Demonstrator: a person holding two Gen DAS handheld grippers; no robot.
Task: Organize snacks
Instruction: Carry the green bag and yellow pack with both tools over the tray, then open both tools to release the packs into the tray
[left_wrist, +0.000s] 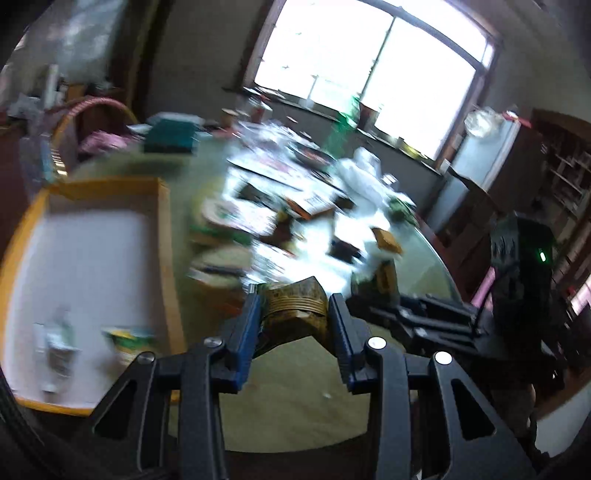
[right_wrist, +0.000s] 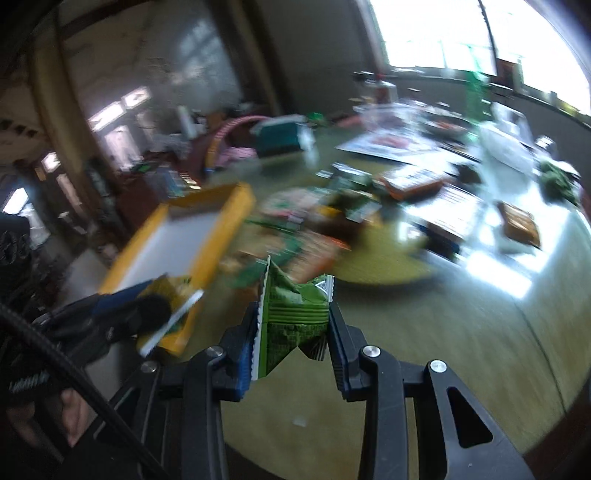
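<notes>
Both tools gripping light, crinkly snack packets near the yellow tray.
My left tool pinches a brownish packet, my right tool a green packet; foil looks slippery, so I hold mid-body.

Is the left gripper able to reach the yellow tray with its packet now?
Probably yes. The left gripper, shut on a brown packet, sits beside the yellow tray, with nothing visible between them.
</notes>
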